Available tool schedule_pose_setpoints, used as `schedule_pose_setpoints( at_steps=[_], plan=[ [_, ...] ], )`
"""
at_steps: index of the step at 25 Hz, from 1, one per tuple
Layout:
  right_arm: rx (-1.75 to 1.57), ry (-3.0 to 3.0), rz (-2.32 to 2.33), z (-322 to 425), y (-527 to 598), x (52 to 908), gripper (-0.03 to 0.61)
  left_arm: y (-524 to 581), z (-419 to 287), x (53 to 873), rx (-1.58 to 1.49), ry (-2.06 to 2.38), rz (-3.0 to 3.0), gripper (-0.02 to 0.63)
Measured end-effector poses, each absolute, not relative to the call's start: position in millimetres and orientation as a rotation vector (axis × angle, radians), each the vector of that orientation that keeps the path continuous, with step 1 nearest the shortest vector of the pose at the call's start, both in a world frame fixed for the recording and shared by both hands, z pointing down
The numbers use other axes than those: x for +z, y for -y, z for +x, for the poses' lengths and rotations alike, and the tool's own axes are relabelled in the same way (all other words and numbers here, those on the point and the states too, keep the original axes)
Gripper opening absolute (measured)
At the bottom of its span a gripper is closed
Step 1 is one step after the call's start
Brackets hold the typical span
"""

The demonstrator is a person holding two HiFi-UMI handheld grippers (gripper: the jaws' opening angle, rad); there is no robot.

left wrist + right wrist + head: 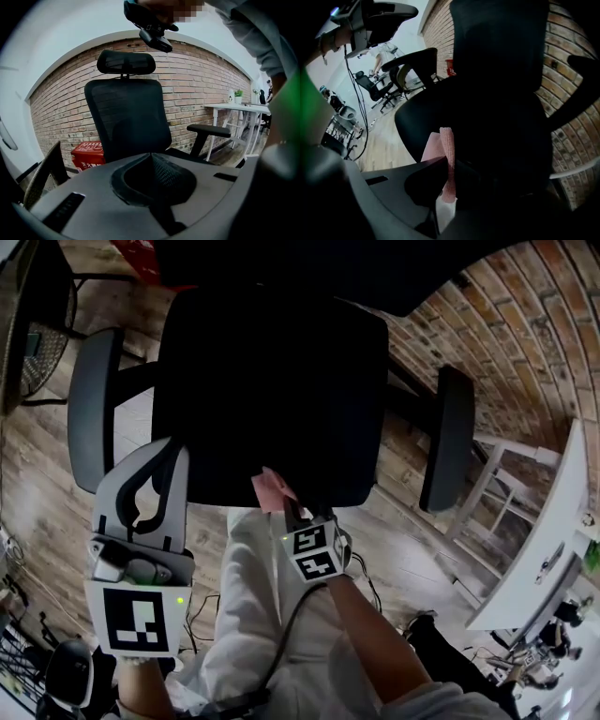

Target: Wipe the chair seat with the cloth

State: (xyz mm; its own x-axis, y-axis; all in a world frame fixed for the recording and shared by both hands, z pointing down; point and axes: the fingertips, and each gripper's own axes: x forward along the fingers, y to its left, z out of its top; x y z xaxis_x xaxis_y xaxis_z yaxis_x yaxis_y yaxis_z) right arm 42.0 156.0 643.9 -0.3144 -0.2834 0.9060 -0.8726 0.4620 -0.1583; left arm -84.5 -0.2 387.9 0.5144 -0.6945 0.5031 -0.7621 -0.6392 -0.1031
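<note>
head view looks steeply down on the black chair seat [272, 381], with wooden floor [37, 484] around it. the right gripper [284, 501] is at the front edge of the seat and its jaws are clenched on the pink cloth [271, 487]. the cloth stands up from the jaws over this front edge; if it touches the seat, i cannot tell.

right gripper view shows the same: the cloth [448, 140] is folded into a narrow strip, pinched between the two jaws of the right gripper [443, 161], and the dark seat [487, 122] fills the space behind it.

the left gripper [155, 454] is over the front left corner of the seat, near a grey armrest [92, 404]. in the left gripper view its jaws [151, 157] are pressed together with nothing between them. they point at the chair's backrest [126, 117], before a brick wall [197, 79].
</note>
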Motion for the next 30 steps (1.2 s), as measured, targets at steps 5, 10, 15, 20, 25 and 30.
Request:
schedule_pose_setpoints(
  at_steps=[5, 10, 15, 20, 25, 30],
  plan=[
    [0.868, 1.707, 1.113, 120, -166, 643, 0.055, -1, -63, 388, 0.773, 1.223, 2.647, 0.018],
    [0.851, 1.608, 1.19, 186, -177, 639, 0.055, -6, -45, 390, 0.79, 1.175, 2.671, 0.018],
    [0.849, 1.545, 1.234, 226, -189, 637, 0.055, -8, -35, 390, 0.794, 1.161, 2.691, 0.018],
    [0.84, 1.58, 1.213, 219, -191, 627, 0.055, -8, -21, 377, 0.775, 1.15, 2.716, 0.018],
    [0.803, 1.731, 1.133, 176, -182, 584, 0.055, -4, -5, 336, 0.786, 1.119, 2.808, 0.018],
    [0.756, 1.889, 1.185, 147, -149, 507, 0.055, 0, 3, 280, 0.767, 1.13, 2.863, 0.018]
  ],
)
